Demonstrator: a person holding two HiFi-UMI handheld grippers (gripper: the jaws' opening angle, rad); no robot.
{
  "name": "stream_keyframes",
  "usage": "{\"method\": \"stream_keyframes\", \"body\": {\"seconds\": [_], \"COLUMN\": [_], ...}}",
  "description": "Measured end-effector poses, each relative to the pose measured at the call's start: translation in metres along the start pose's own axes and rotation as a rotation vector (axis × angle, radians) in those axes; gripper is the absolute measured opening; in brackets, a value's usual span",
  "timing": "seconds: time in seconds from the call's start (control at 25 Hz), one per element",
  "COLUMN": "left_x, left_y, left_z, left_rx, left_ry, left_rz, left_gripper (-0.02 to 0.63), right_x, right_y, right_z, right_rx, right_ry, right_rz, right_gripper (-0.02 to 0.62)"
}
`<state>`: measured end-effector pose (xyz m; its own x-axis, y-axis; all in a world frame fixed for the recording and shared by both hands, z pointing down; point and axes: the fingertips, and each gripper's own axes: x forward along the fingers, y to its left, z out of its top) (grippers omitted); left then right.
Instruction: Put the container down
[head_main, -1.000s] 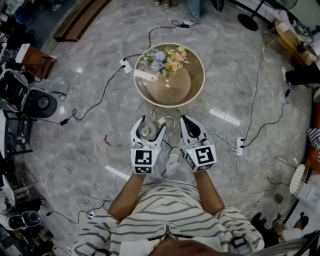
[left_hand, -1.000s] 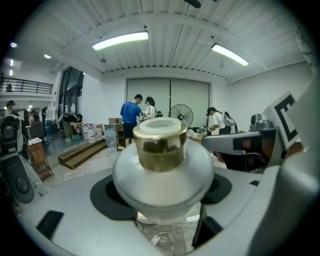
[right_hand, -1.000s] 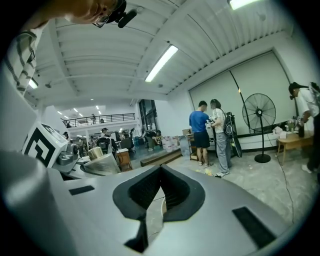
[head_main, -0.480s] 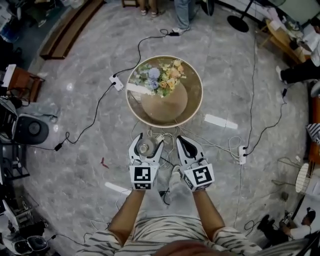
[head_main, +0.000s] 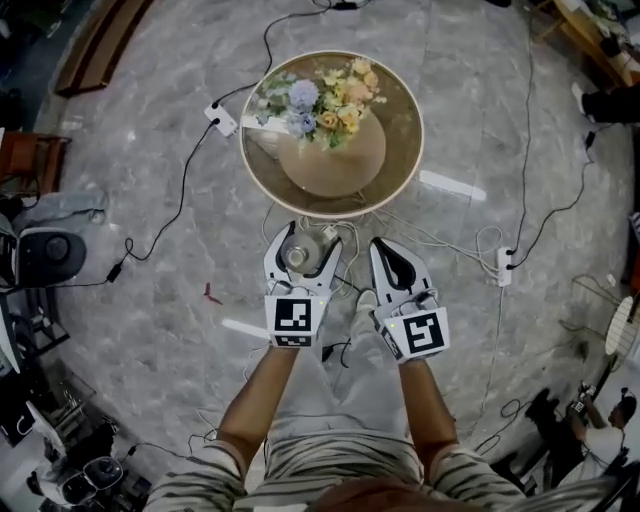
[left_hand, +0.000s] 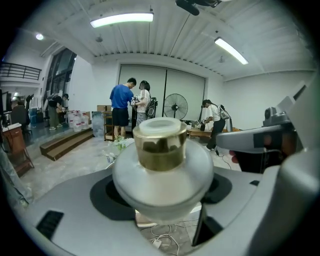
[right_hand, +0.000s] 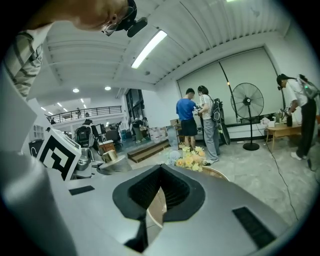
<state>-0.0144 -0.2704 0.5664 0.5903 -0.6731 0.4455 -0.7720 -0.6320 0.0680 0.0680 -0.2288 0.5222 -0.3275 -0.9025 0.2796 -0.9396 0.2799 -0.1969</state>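
Nearest the person's striped top, both forearms reach forward side by side over the marble floor (head_main: 140, 250), which reads as a two-handed approach in which only one hand carries anything. The left gripper (head_main: 302, 238) is clamped on the container (left_hand: 162, 165), a squat frosted jar with a gold collar (left_hand: 161, 150) and a pale cap (left_hand: 159, 125). Its jaws stand wide because they press on the broad belly, the widest and steadiest part to hold. The jar sits upright between them, so it could meet a surface on its base. Just beside it, the right gripper (head_main: 386, 250) has its jaws together with nothing between them. It seems to be kept alongside, free to steady the jar or simply out of the way. The container hangs above tangled cables (head_main: 345, 232) on the floor, just short of the near edge of the round table (head_main: 400, 110), not yet over it. That table looks the likeliest place to set it down, though the task names none. A brown cone-shaped wrap (head_main: 335, 165) fills the table's middle and its flowers (head_main: 320, 100) spread toward the far-left rim. The bare strips along the near and right edges are therefore the open room for the jar. Beyond, in the gripper views, people stand by a far wall near a pedestal fan (right_hand: 246, 107).
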Motion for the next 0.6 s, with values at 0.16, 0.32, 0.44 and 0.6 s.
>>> {"method": "stream_keyframes", "body": {"seconds": [0.16,0.32,0.44,0.6], "left_x": [0.032,0.064,0.087,0.111], "left_y": [0.011,0.019,0.021,0.025], "left_z": [-0.029,-0.068,-0.097,-0.127], "left_rx": [0.005,0.018,0.029,0.049], "left_ry": [0.020,0.058,0.082,0.109], "left_rz": [-0.015,-0.021,-0.025,-0.033], "left_gripper": [0.336,0.336,0.336,0.336], "right_x": [0.016,0.026,0.029,0.035], "right_y": [-0.015,-0.026,-0.030,-0.030], "right_z": [-0.026,-0.057,-0.078,-0.100], "right_rx": [0.013,0.036,0.041,0.061], "right_ry": [0.025,0.058,0.079,0.095], "right_rz": [-0.031,-0.060,-0.071,-0.082], "right_gripper": [0.009,0.009,0.009,0.009]}}
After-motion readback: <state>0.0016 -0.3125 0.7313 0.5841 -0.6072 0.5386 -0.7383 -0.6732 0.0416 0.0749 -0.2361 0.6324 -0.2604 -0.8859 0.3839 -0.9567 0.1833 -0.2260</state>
